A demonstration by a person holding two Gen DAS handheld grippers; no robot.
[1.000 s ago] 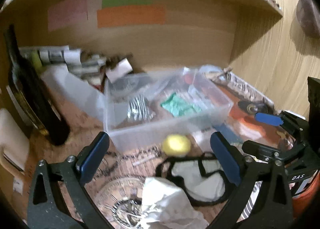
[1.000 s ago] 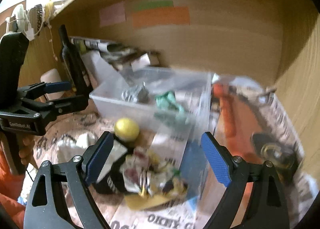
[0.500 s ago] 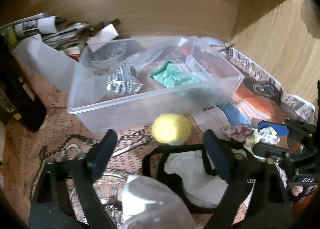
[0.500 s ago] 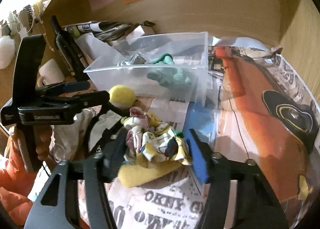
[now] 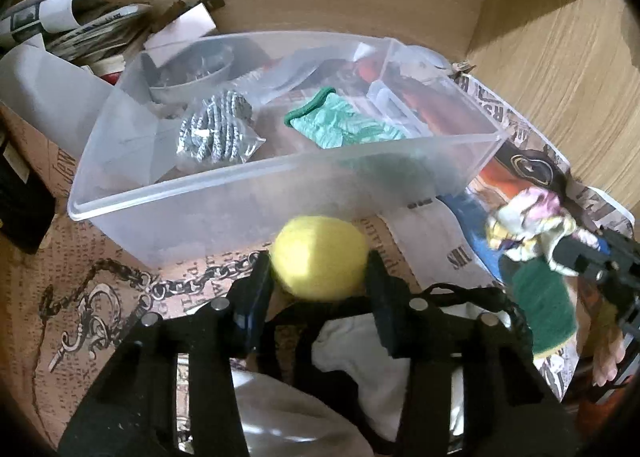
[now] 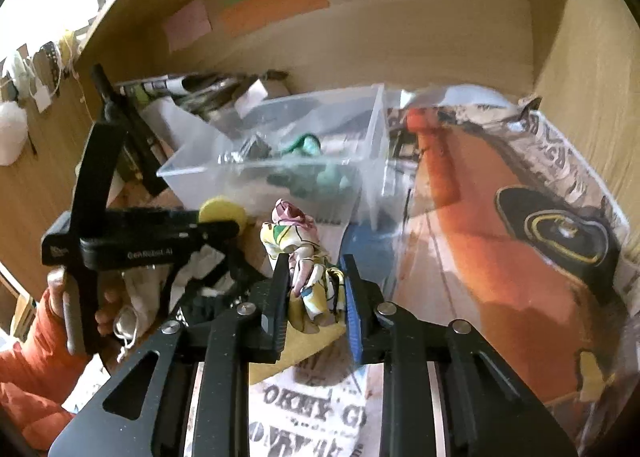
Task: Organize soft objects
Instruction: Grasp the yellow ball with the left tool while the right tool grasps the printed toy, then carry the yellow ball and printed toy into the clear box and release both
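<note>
My left gripper (image 5: 318, 277) is shut on a yellow soft ball (image 5: 319, 257), just in front of the clear plastic bin (image 5: 224, 213). The ball also shows in the right wrist view (image 6: 222, 211). My right gripper (image 6: 314, 289) is shut on a crumpled floral cloth (image 6: 300, 253), held above a yellow sponge (image 6: 308, 341). The cloth also shows in the left wrist view (image 5: 528, 225). The bin (image 6: 280, 177) holds a green glove (image 5: 340, 125) and a bagged striped item (image 5: 218, 131).
A white cloth with black straps (image 5: 360, 345) lies under my left gripper. A dark bottle (image 6: 120, 117) and a stack of papers (image 5: 80, 29) stand at the back left. Newspaper (image 6: 520, 237) covers the shelf. Wooden walls close the back and right.
Both grippers moved forward and down and closed: the left onto the yellow ball, the right onto the floral cloth, which is now raised off the sponge.
</note>
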